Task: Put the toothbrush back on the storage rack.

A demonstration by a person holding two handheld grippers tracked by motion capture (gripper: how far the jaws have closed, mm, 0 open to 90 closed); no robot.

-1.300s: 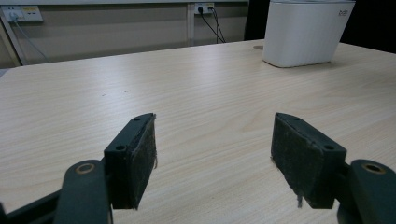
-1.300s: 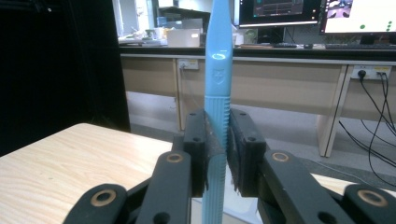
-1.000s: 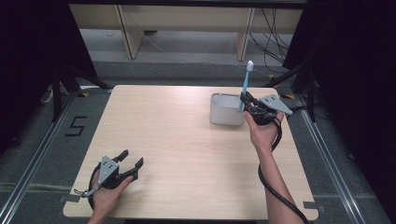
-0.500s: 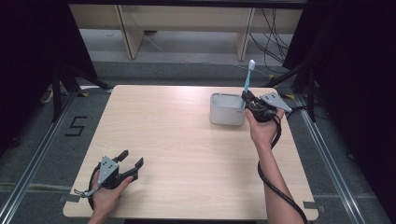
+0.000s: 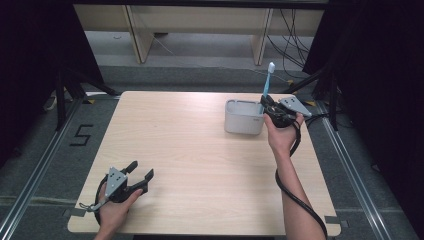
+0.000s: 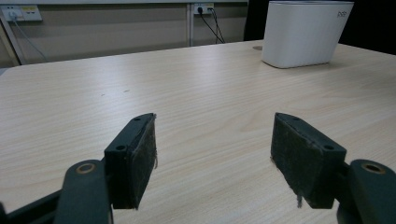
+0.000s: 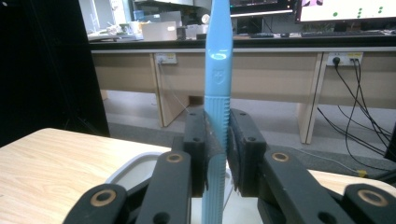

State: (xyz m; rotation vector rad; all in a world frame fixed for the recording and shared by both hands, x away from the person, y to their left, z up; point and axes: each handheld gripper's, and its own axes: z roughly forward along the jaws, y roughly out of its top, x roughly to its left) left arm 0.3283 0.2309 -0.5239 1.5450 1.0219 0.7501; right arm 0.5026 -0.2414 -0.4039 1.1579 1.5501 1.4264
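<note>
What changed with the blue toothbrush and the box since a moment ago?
Almost nothing. The right gripper stays shut on the blue toothbrush, upright at the white box, perhaps a touch nearer it. The left gripper rests open near the table's front edge, unmoved. The box has not shifted.

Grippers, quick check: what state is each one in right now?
Left gripper: open, nothing between its jaws, resting low at the table.
Right gripper: shut on the blue toothbrush, upright over the white holder.
</note>
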